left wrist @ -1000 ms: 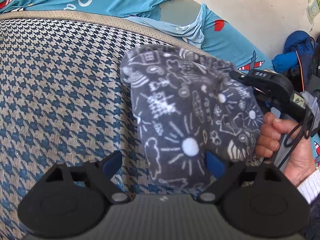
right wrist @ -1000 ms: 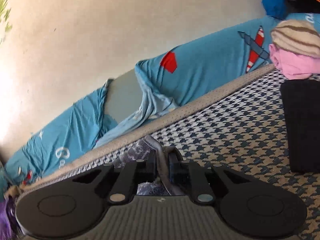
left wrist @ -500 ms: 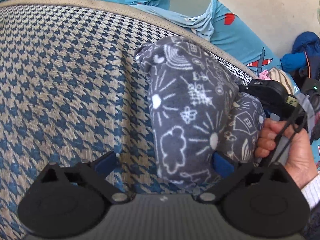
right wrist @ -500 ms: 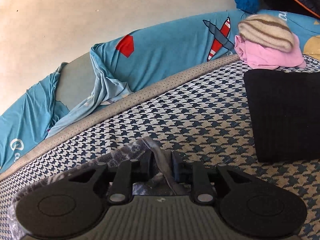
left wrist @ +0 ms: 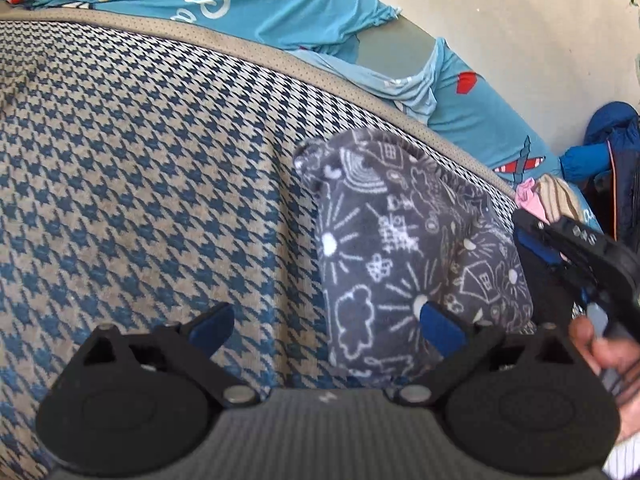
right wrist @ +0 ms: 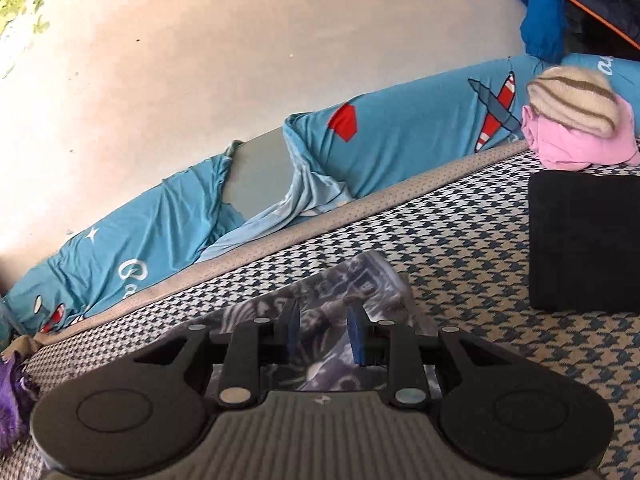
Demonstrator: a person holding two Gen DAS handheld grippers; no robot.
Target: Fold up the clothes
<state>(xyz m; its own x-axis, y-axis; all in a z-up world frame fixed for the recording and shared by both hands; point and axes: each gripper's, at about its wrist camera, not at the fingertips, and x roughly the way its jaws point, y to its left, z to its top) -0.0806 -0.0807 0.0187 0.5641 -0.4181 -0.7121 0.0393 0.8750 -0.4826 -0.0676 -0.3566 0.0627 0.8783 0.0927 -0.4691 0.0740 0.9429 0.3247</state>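
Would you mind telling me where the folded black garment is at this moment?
In the right wrist view, the folded black garment lies flat on the houndstooth mattress at the right edge, just in front of the pink garment and the striped knit hat.

The bed cover (left wrist: 140, 168) is a blue and beige houndstooth with a plain tan dotted border (left wrist: 280, 64) along the edge. The folded fleece (left wrist: 392, 256) is dark grey with white doodles all over, suns, clouds, little houses. Behind it there's a bright turquoise sheet (right wrist: 408, 128) printed with red-and-white striped planes, red shapes and white lettering. Wall (right wrist: 240, 52) is plain cream. Off to the side sits a solid black folded piece (right wrist: 584, 240), then a pink one (right wrist: 576, 148) topped by a cream knit with brown stripes (right wrist: 572, 96). Gripper pads (right wrist: 356, 336) are blue on black frames.
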